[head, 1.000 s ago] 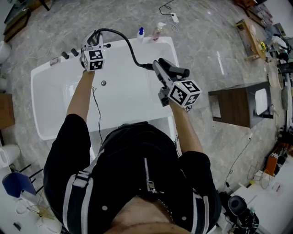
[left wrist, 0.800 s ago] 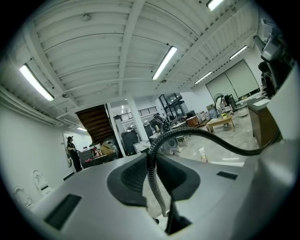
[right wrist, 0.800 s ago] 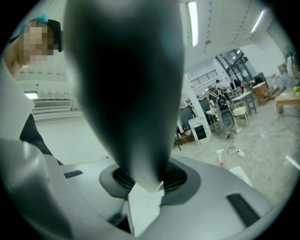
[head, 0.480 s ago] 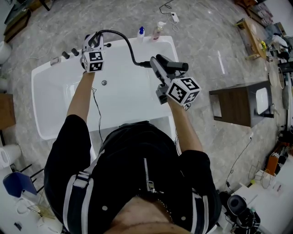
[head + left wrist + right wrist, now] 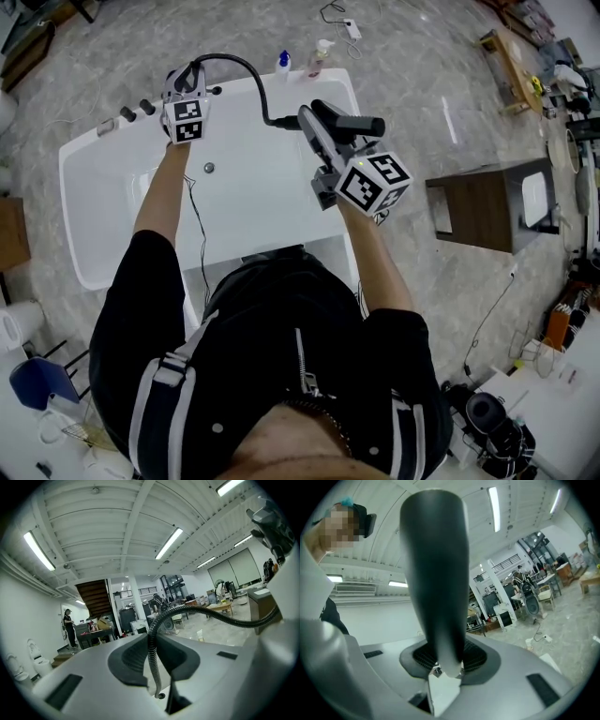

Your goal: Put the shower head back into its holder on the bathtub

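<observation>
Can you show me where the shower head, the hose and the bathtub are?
shower head (image 5: pixel 436 573), right gripper view, on the middle of its dark handle.
hose (image 5: pixel 151 658), left gripper view, on the upright stretch between the jaws.
bathtub (image 5: pixel 262 206), head view, on its bare white inside.

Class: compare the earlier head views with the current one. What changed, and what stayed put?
The right claw, shut on the shower head, rose slightly and edged toward the far end of the bathtub, its hose following. The left claw stays clamped on the hose at the far rim.
</observation>
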`<state>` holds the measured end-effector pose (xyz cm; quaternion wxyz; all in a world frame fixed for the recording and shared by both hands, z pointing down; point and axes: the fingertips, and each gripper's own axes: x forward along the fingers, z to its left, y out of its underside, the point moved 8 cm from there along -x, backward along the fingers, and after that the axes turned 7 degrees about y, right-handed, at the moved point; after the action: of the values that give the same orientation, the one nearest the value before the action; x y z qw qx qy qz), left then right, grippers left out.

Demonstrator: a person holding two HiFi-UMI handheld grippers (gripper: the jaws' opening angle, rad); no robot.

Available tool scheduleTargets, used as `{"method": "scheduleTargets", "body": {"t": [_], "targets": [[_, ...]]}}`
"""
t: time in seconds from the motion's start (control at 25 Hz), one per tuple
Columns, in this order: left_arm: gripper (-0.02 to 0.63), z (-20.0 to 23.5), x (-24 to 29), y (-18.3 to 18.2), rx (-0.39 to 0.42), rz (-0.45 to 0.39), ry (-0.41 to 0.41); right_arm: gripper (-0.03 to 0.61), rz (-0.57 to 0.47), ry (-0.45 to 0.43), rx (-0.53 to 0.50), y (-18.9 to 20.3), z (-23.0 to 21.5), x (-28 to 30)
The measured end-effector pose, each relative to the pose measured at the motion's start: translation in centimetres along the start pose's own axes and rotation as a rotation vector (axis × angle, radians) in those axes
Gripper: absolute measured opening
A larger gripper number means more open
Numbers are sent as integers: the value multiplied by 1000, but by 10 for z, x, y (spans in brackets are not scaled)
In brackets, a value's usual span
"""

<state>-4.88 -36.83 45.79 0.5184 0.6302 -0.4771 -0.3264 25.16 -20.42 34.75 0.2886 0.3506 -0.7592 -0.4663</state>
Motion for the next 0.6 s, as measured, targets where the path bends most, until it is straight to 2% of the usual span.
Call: {"method": "scheduleTargets", "body": {"t": [0.32, 0.6], "targets": [[71, -9, 16, 24, -66, 44, 22, 124, 19, 25, 1, 7, -4, 1], [71, -12, 29, 58, -94, 130, 47, 124, 33, 56, -10, 13, -10, 0]]}}
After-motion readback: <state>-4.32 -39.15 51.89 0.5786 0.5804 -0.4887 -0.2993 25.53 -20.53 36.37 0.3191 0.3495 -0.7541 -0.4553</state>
